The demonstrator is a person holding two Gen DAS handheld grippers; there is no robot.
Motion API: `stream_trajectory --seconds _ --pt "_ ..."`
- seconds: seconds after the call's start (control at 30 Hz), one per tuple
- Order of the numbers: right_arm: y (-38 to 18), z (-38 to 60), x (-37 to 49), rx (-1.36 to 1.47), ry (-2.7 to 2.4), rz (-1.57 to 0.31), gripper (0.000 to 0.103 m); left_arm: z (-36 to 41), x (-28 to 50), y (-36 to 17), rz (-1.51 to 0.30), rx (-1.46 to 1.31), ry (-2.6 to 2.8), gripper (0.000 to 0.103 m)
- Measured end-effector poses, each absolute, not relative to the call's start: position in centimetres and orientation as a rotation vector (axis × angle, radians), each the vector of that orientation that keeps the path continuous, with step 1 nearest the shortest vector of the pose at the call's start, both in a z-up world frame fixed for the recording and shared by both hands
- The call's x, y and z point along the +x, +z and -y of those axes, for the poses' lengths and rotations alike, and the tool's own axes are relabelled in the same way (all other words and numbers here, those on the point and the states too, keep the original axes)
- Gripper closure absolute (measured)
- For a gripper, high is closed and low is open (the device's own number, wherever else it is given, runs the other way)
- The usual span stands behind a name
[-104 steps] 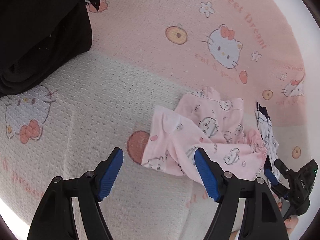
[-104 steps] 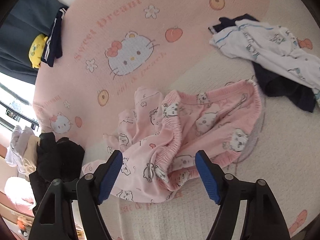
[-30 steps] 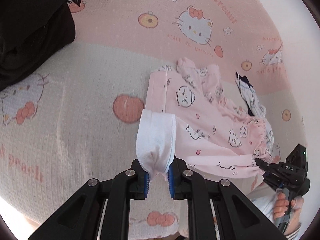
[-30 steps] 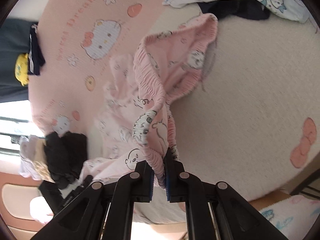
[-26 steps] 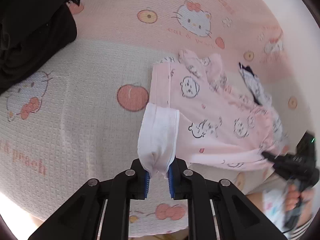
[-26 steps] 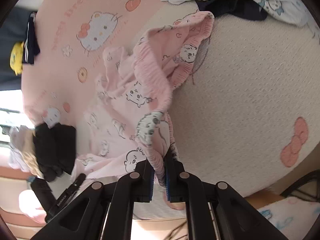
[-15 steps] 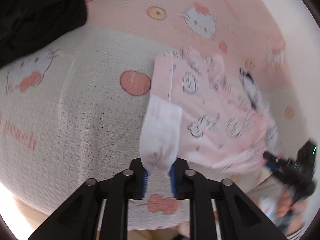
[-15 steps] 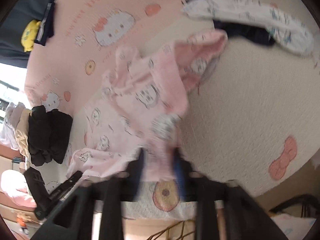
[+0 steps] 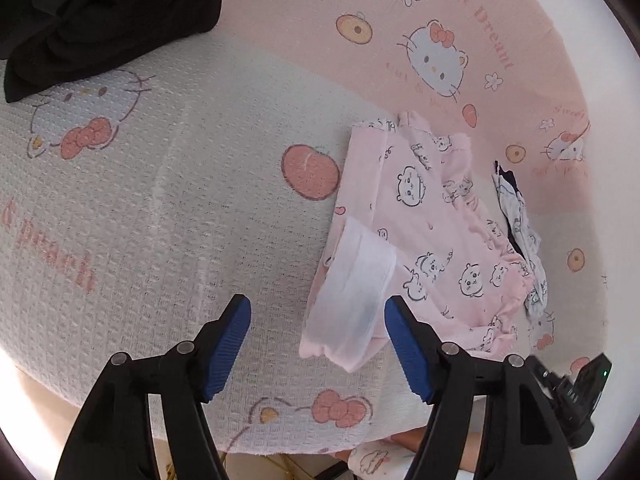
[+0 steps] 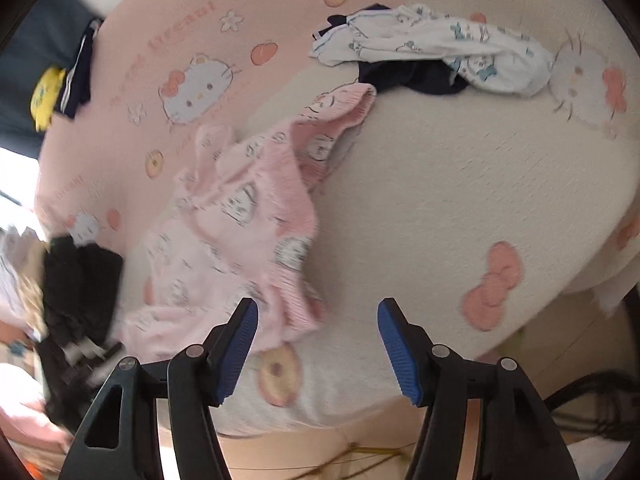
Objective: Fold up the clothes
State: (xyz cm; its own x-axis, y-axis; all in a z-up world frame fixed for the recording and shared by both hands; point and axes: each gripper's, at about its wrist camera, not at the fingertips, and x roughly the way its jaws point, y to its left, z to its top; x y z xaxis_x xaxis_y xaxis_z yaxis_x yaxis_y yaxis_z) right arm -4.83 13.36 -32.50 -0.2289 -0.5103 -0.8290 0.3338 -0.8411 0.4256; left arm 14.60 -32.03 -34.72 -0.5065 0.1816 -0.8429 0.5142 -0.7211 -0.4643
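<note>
Your right wrist view is motion-blurred along its left side: the dark clothes pile [image 10: 82,280] smears, and the black shape [image 10: 86,356] below it is possibly the other gripper. In the left view, the black garment [image 9: 100,12] is cropped by the top edge.

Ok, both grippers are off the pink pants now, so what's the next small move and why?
Probably regrip the white cuff with the left gripper, whose jaws are opening around it without touching. The pink pants lie only half spread, with the upper leg bunched and the waistband rumpled near the open right gripper.
</note>
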Motion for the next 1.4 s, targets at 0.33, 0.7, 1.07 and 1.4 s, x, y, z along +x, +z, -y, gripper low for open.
stream_trajectory --seconds 0.33,0.7,1.07,1.4 --pt "-34.0 -7.0 -2.6 1.397 -2.016 -0.307 0.041 31.2 13.5 -34.1 -0.852 1.444 -2.394 0.036" --pt "-36.4 -6.2 -1.4 1.399 -2.004 -0.503 0.041 28.6 12.3 -35.3 -0.588 1.512 -2.487 0.036" --pt "-35.2 -4.5 0.0 1.247 -2.076 -0.612 0.084 27.2 12.8 -35.5 -0.458 1.475 -2.497 0.079" --pt "-33.6 -7.1 -0.2 1.296 -2.240 -0.570 0.085 26.2 14.0 -34.5 -0.388 1.453 -2.520 0.084"
